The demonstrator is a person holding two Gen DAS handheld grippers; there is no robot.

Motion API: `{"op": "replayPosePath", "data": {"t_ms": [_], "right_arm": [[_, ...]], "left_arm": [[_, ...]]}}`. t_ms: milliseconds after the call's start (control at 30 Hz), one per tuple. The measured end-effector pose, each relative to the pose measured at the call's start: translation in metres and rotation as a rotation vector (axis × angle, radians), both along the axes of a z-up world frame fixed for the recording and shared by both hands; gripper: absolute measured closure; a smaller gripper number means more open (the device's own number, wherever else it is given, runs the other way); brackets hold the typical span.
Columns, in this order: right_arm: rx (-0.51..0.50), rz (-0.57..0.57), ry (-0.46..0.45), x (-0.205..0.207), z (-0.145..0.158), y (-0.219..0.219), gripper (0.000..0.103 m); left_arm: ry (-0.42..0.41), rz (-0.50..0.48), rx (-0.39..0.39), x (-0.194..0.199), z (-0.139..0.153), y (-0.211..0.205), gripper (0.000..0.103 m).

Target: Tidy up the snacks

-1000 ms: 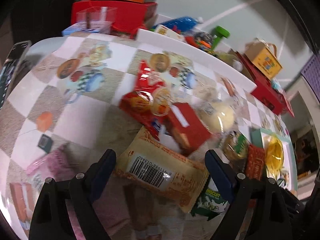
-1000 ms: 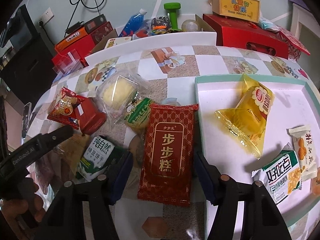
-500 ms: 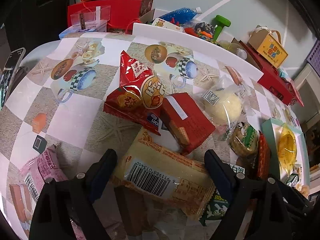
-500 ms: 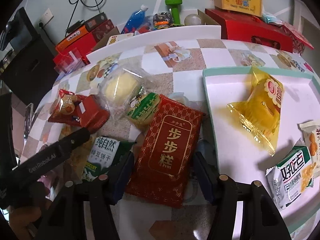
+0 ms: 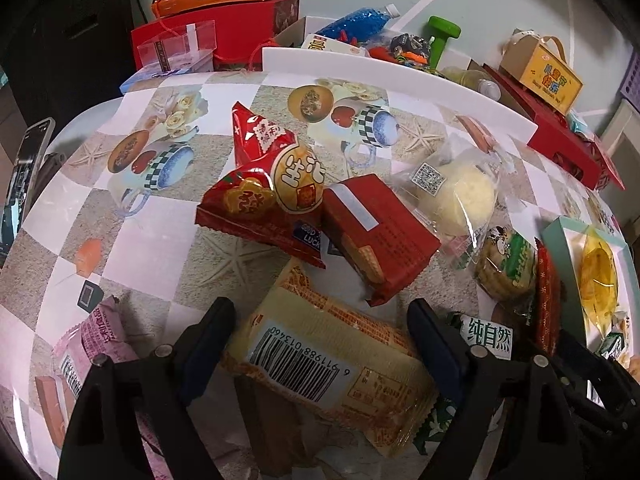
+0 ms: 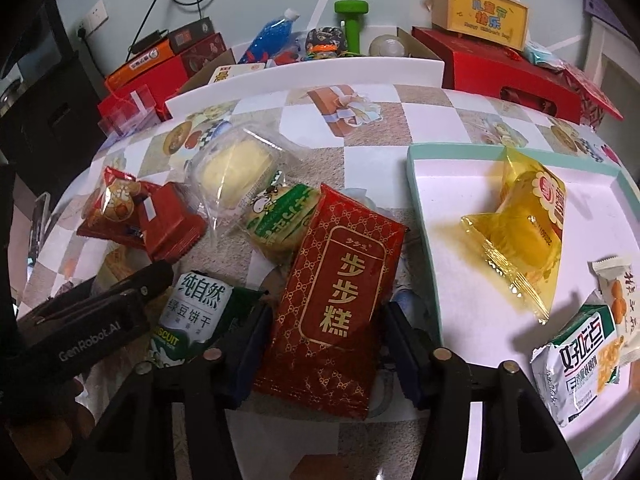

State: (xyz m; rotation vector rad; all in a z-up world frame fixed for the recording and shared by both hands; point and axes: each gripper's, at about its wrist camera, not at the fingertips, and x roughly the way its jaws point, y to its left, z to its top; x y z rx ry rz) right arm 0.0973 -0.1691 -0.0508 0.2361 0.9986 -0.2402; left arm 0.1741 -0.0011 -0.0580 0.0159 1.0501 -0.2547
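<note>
Right wrist view: the red cake packet point(image 6: 336, 300) lies low in the centre between the wide right gripper point(image 6: 324, 344), just left of the tray point(image 6: 416, 184) it presumably belongs in. Left gripper point(image 5: 320, 340) straddles, wide, the yellow biscuit pack point(image 5: 332, 360).

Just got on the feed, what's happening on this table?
Snacks are being sorted onto the tray. The right gripper has its jaws around the red packet, which is tilted and not yet on the tray. The left gripper straddles the beige packet, jaws open. Three packets already lie in the tray.
</note>
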Motion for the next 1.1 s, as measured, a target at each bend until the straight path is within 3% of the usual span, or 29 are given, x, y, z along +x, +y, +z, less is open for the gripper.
{"op": "replayPosePath", "data": {"t_ms": [133, 533, 1100], "right_arm": [[0.007, -0.019, -0.011, -0.002, 0.002, -0.005, 0.054], [0.046, -0.038, -0.083, -0.012, 0.022, -0.012, 0.056], [0.027, -0.046, -0.187, -0.029, 0.058, -0.014, 0.056]], "left_arm": [[-0.003, 0.01, -0.029, 0.001, 0.003, 0.004, 0.042], [-0.01, 0.012, -0.067, -0.003, 0.012, 0.01, 0.059], [-0.14, -0.017, -0.138, -0.021, 0.066, 0.014, 0.062]]}}
